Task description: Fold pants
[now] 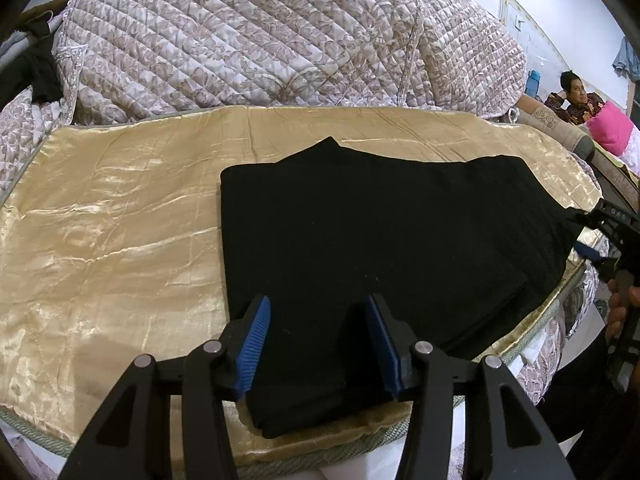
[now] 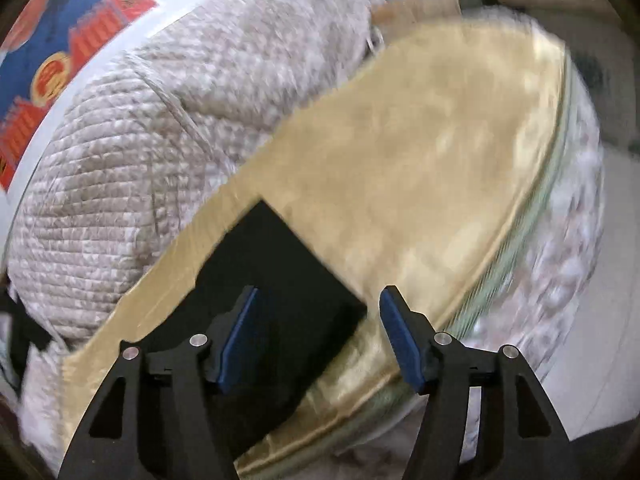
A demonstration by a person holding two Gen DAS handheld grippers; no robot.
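Note:
Black pants (image 1: pixel 380 232) lie folded flat on a gold satin cloth (image 1: pixel 120 240) spread over the bed. My left gripper (image 1: pixel 317 299) hovers open above the near edge of the pants, and its blue pads (image 1: pixel 254 344) press on nothing. At the right edge of the left wrist view, my right gripper (image 1: pixel 580 234) sits by the pants' right end, with a hand (image 1: pixel 618 312) behind it. The right wrist view is blurred. There my right gripper (image 2: pixel 318 292) stands open over a corner of the pants (image 2: pixel 280 264), and its pads are clear of the fabric.
A quilted floral blanket (image 1: pixel 248 40) is heaped behind the gold cloth. The mattress edge (image 1: pixel 360 446) runs close below the grippers. A person (image 1: pixel 572 96) reclines at the far right beside a pink pillow (image 1: pixel 610 126). Dark clothing (image 1: pixel 36 72) lies at the far left.

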